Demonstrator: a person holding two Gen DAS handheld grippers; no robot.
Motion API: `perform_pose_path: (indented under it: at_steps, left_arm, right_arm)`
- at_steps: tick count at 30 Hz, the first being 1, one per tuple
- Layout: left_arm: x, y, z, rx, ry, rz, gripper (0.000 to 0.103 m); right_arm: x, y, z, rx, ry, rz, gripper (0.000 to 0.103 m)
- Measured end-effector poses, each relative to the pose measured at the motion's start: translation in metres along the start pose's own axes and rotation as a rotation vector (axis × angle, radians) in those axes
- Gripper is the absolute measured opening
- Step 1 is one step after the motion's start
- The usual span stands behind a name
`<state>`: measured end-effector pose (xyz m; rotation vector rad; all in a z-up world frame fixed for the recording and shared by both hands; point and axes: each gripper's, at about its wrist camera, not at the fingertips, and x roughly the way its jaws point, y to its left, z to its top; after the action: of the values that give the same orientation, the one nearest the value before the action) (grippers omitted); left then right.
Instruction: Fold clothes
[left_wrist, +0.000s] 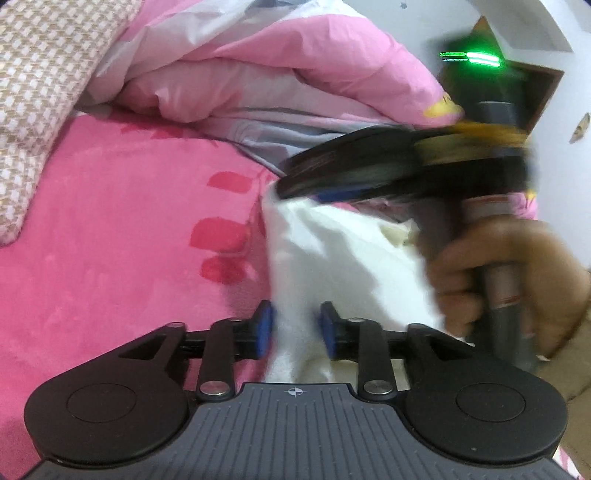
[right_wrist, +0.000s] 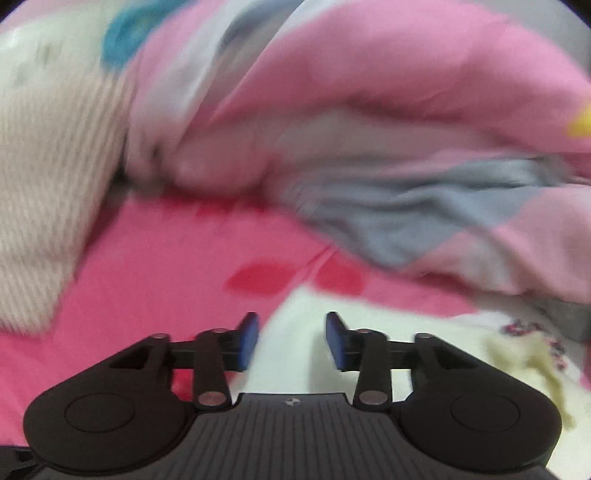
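The white garment (left_wrist: 332, 258) is bunched on the pink bed (left_wrist: 110, 240), not yet folded. A ridge is seen between the parted left hand-held gripper (left_wrist: 295, 328); the right hand-held gripper (right_wrist: 291, 339) is held open above it.

Left gripper (left_wrist: 295, 328) tilts down and forward, its blue pads (left_wrist: 265, 328) set a little apart with white cloth rising between them; whether they press on it can't be told. Right gripper (right_wrist: 291, 341) tilts down too, blurred, its blue pads (right_wrist: 248, 341) standing apart with a clear gap. From the left view, the right hand (left_wrist: 506, 280) is wrapped round its gripper's upright handle, fingers curled
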<state>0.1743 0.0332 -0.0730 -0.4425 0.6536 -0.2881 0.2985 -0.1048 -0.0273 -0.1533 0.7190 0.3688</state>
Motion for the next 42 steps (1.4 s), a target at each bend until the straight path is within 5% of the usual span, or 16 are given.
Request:
perform_pose_path:
  at_steps: [4, 8, 12, 16, 20, 26, 29, 32, 35, 38, 42]
  left_arm:
    - [-0.011, 0.000, 0.002, -0.010, -0.048, 0.002, 0.050]
    - [-0.016, -0.010, 0.002, 0.064, -0.097, -0.004, 0.052]
    - [-0.008, -0.028, -0.009, 0.183, -0.039, -0.016, 0.053]
    - [0.002, -0.037, -0.018, 0.259, 0.006, 0.027, 0.058]
    - [0.009, -0.028, -0.018, 0.212, 0.053, 0.027, 0.064]
    - [0.013, -0.021, -0.018, 0.166, 0.071, 0.008, 0.066]
    - [0.013, -0.023, -0.019, 0.173, 0.069, 0.011, 0.066]
    - [0.013, -0.021, -0.018, 0.166, 0.065, 0.006, 0.067]
    - [0.011, -0.018, -0.018, 0.147, 0.057, -0.005, 0.068]
    - [0.006, -0.016, -0.016, 0.128, 0.027, -0.004, 0.068]
    - [-0.014, -0.017, -0.005, 0.132, -0.067, -0.003, 0.069]
  right_arm:
    - [-0.065, -0.057, -0.018, 0.183, -0.147, 0.017, 0.043]
    - [-0.109, -0.090, -0.069, 0.232, -0.151, 0.007, 0.039]
    - [-0.139, -0.102, -0.119, 0.226, -0.171, -0.034, 0.039]
    - [-0.149, -0.123, -0.157, 0.271, -0.165, -0.120, 0.039]
    - [-0.123, -0.152, -0.191, 0.242, -0.047, -0.323, 0.038]
    - [-0.151, -0.175, -0.198, 0.329, -0.181, -0.309, 0.038]
    - [-0.142, -0.204, -0.202, 0.381, -0.109, -0.353, 0.036]
    - [-0.144, -0.238, -0.206, 0.532, -0.135, -0.320, 0.025]
    - [-0.170, -0.254, -0.212, 0.679, -0.210, -0.375, 0.027]
    - [-0.198, -0.264, -0.229, 0.810, -0.258, -0.324, 0.027]
    - [-0.224, -0.251, -0.243, 0.827, -0.250, -0.276, 0.027]
